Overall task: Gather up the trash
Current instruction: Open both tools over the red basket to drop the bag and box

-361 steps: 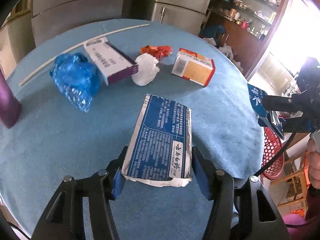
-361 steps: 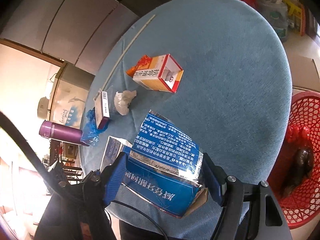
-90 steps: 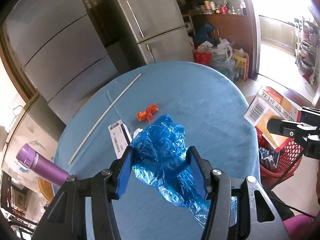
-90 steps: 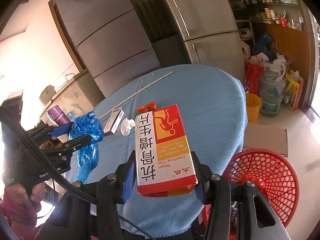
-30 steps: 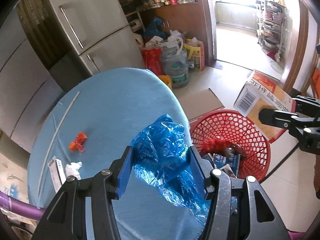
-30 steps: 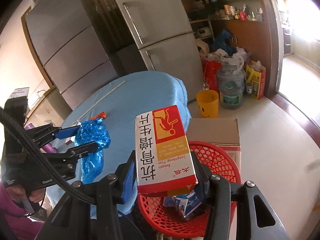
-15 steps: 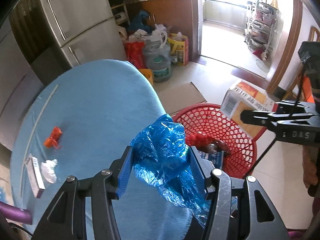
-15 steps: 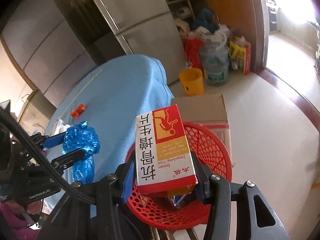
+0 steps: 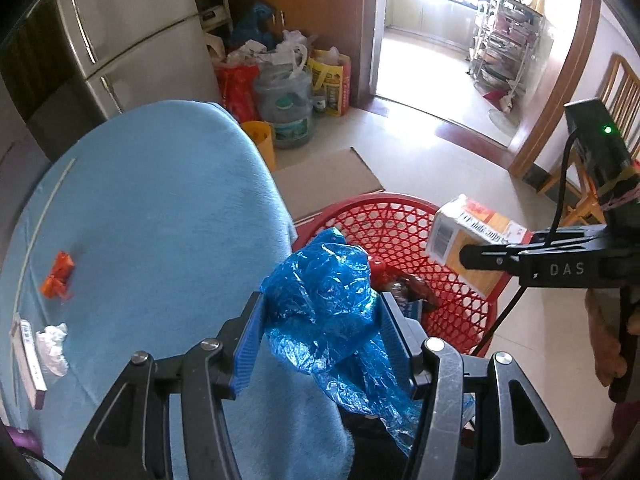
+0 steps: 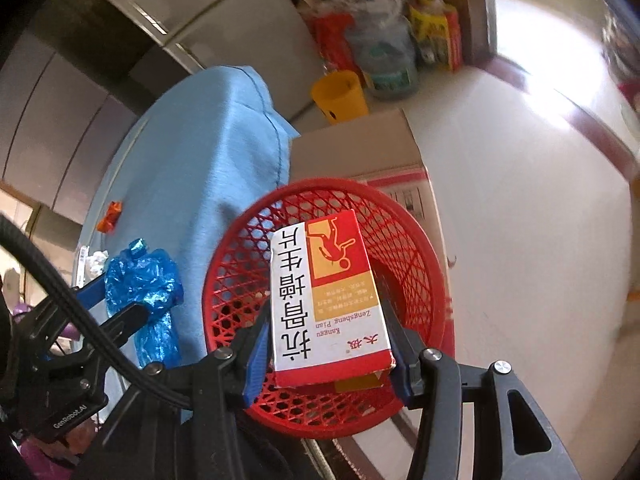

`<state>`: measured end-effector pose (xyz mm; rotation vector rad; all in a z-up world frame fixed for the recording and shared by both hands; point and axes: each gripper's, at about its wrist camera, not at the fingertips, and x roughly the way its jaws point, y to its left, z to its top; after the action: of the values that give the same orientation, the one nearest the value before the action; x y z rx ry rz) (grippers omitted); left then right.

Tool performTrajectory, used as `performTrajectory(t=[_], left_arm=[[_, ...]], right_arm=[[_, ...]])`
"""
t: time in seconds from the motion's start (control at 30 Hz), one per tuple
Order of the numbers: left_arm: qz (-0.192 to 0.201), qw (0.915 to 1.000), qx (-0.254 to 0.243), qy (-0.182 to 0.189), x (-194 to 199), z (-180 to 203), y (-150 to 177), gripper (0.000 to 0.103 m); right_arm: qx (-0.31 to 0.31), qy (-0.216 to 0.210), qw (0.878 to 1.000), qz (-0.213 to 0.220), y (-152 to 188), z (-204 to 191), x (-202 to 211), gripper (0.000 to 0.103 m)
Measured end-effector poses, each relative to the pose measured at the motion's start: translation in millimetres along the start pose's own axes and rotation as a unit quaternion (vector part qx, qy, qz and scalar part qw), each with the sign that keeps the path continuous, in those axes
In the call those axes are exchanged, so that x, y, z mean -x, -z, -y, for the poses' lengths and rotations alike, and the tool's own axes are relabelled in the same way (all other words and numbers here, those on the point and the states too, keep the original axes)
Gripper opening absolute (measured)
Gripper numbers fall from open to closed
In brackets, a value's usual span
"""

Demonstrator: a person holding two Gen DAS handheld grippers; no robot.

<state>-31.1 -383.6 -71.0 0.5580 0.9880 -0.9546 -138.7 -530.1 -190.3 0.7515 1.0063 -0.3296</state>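
Beside the round, blue-clothed counter (image 9: 168, 208) a yellow plastic bucket (image 9: 262, 136) stands on the floor. Just past it sits a big clear water jug (image 9: 286, 118), and flat brown cardboard (image 9: 324, 182) lies near the bucket. Behind stands a silver steel fridge (image 9: 132, 36).

The blue bag (image 9: 328, 312) and medicine box (image 10: 326, 296) hide most of the basket's (image 10: 420, 248) contents.

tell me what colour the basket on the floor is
Red, an open lattice weave. The basket shows best in the right wrist view, directly under the held box.
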Motion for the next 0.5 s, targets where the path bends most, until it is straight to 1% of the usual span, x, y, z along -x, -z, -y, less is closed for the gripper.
performTrajectory(t=[0.1, 0.2, 0.4, 0.5], left_arm=[[-0.005, 1.0000, -0.003, 0.003, -3, 3, -2, 0.062], [-0.011, 0.9999, 0.003, 0.009, -5, 2, -2, 0.062], [-0.003, 0.9996, 0.029, -0.003, 7, -16, 7, 0.062], [0.012, 0.9991, 0.034, -0.022, 22, -27, 17, 0.062]], right_arm=[[-0.003, 0.002, 1.000, -0.006, 0, 2, -1, 0.055], [-0.010, -0.008, 1.000, -0.016, -2, 3, -2, 0.057], [-0.005, -0.015, 1.000, -0.005, -3, -4, 6, 0.057], [0.002, -0.023, 1.000, 0.005, -3, -10, 12, 0.057]])
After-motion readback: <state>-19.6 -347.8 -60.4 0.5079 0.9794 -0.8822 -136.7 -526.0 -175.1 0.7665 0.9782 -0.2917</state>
